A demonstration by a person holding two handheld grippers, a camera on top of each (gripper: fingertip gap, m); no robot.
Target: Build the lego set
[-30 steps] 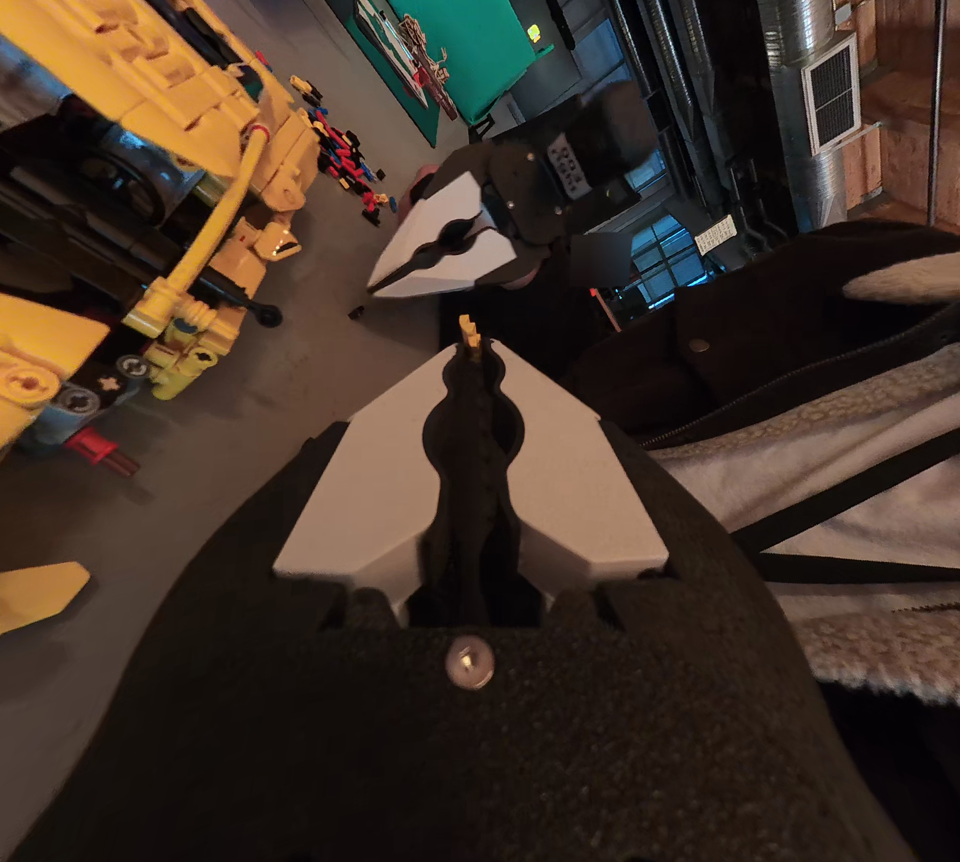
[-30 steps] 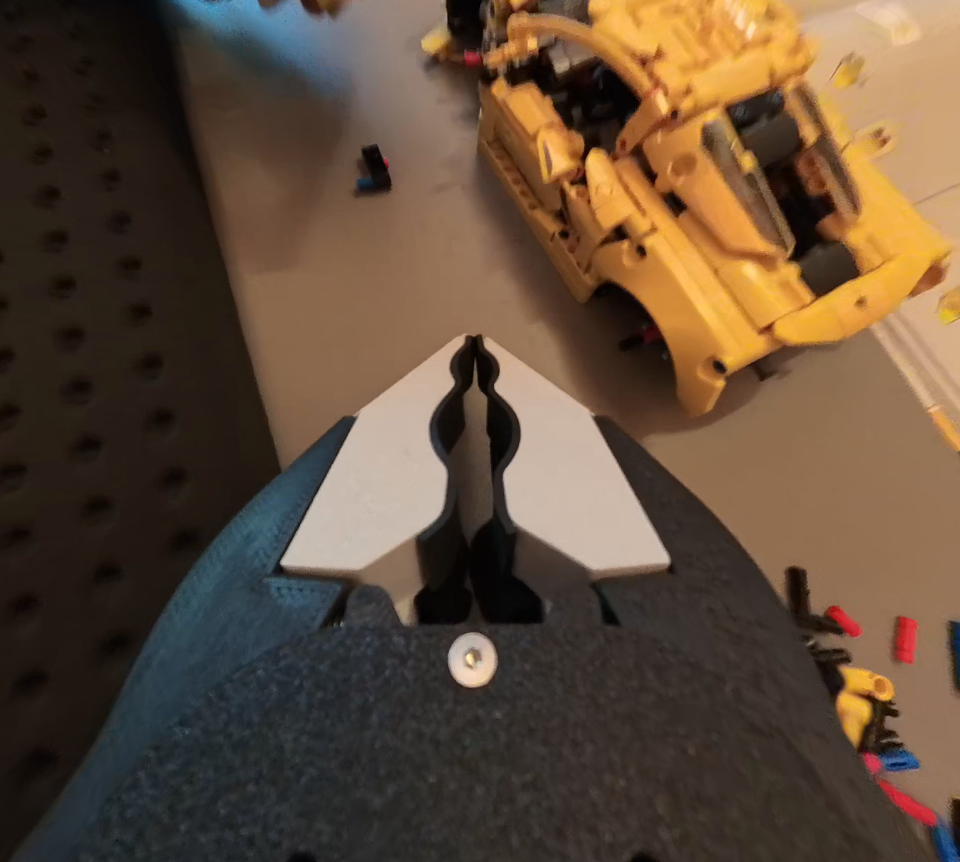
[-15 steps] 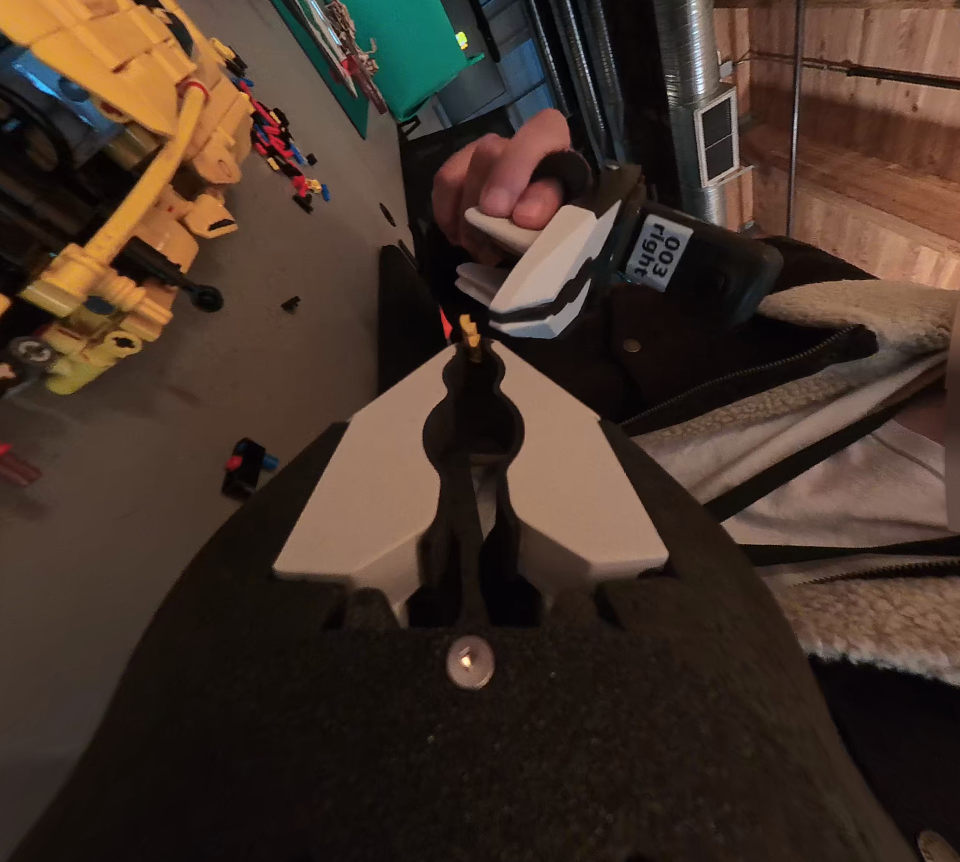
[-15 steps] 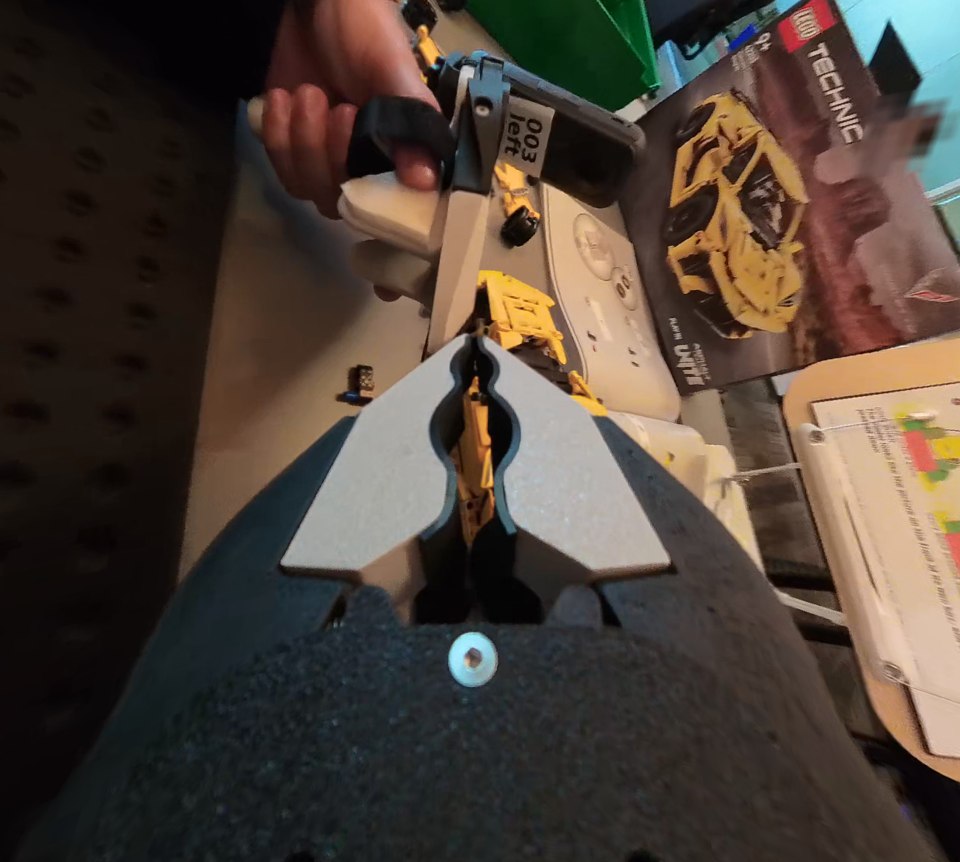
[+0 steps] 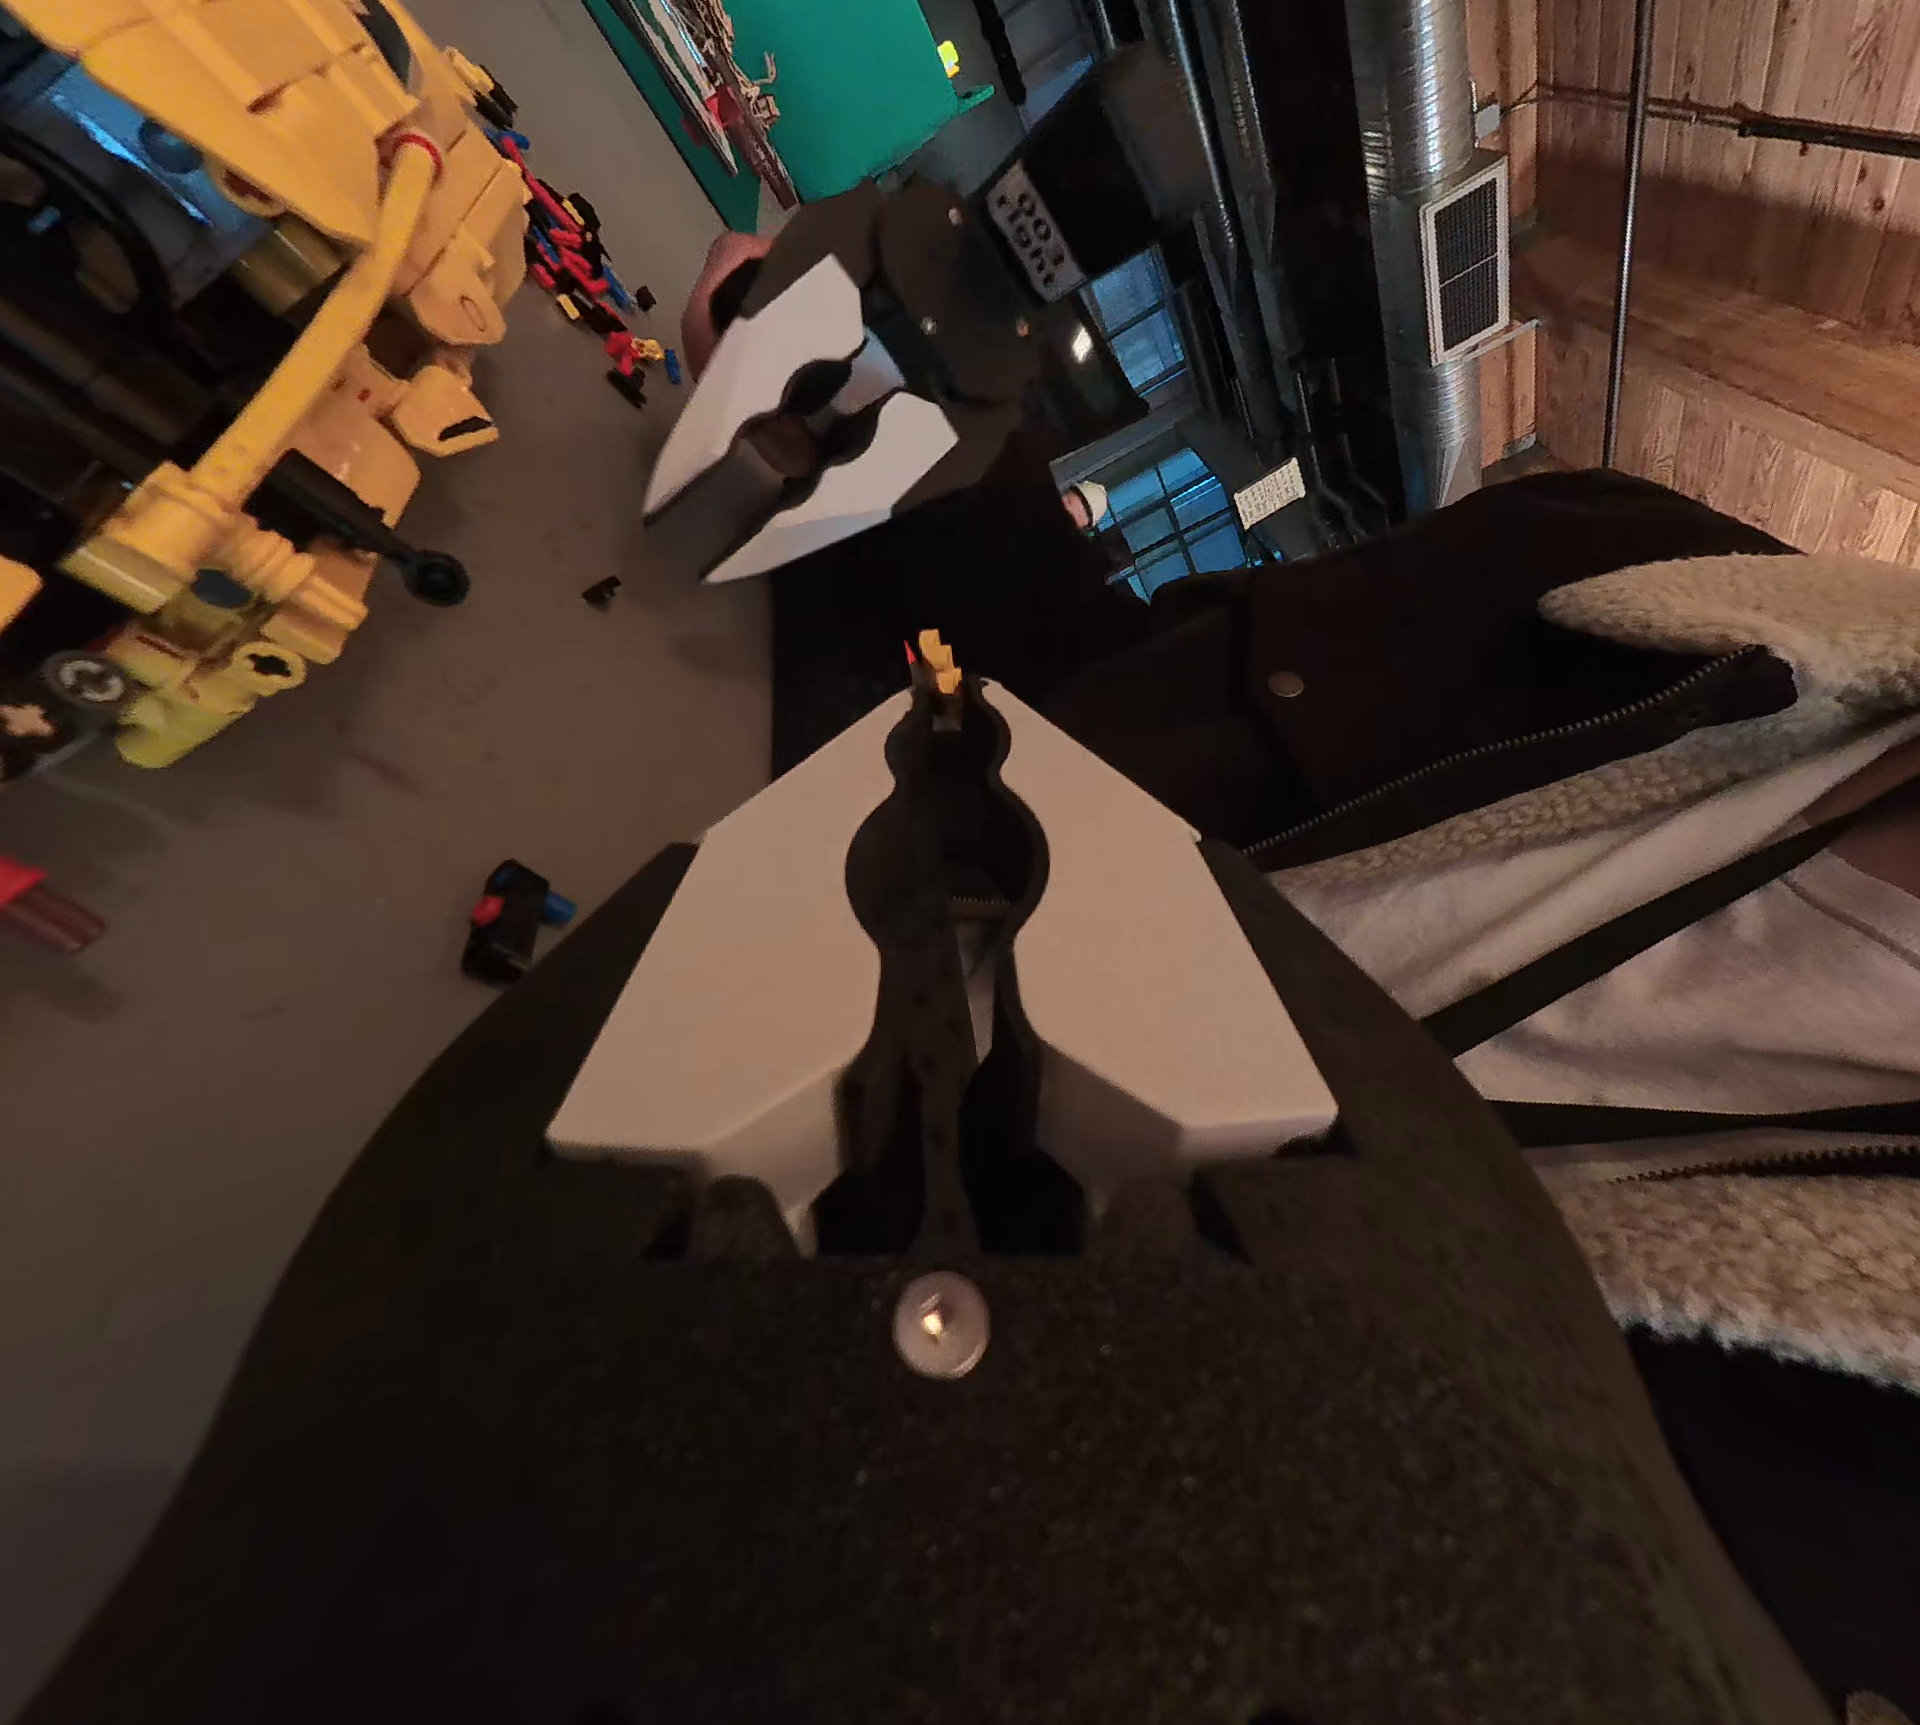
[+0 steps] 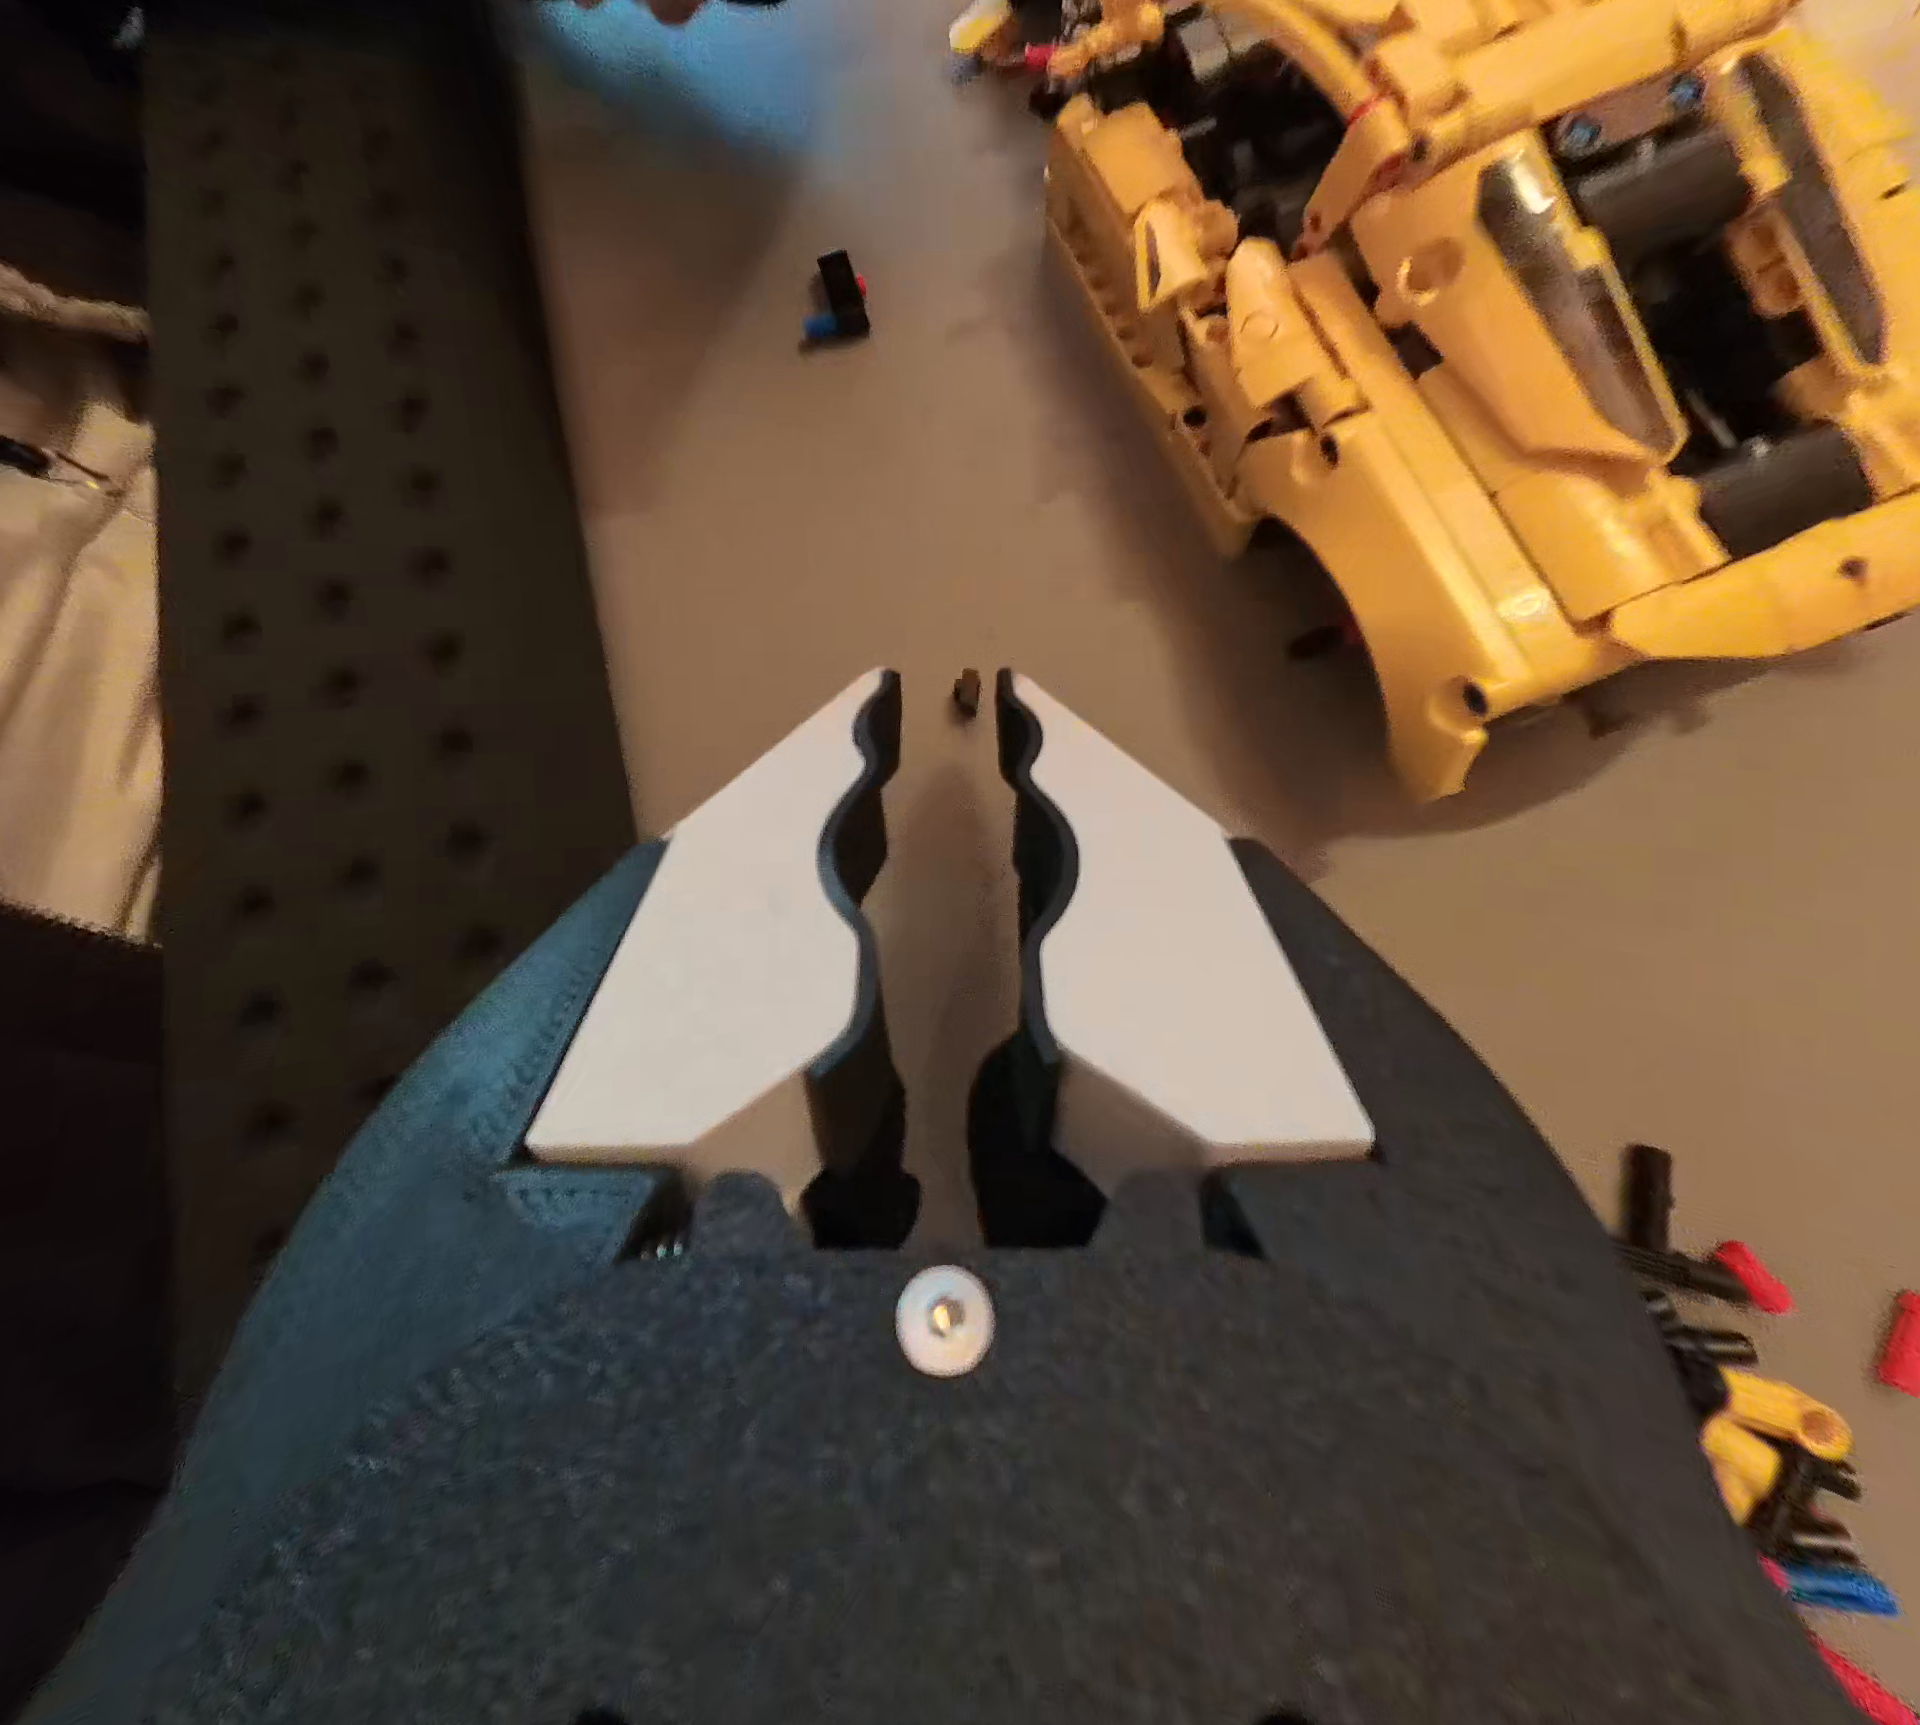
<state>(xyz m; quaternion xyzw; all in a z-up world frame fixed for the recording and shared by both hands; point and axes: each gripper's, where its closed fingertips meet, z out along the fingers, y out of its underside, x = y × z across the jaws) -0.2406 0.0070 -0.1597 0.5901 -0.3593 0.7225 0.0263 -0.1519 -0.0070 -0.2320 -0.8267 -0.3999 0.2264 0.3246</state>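
Grey table point(image 6: 831, 532) carried the half-built yellow car point(image 6: 1507, 273). Right tongs point(image 6: 943, 688) hung spread over a tiny black piece point(image 6: 966, 693), apparently about to pick it up: lower, then close. Left tongs point(image 5: 940, 688) pinched a small yellow piece point(image 5: 940, 662), held aloft.

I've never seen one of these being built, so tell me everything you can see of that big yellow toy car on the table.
The yellow car is a half-built plastic brick model resting on the grey table, nothing gripping it. Its bodywork is yellow, with dark inner parts showing through open gaps. A curved yellow hose arches over one end. Its wheel arch holds no wheel. Loose pieces lie apart from it.
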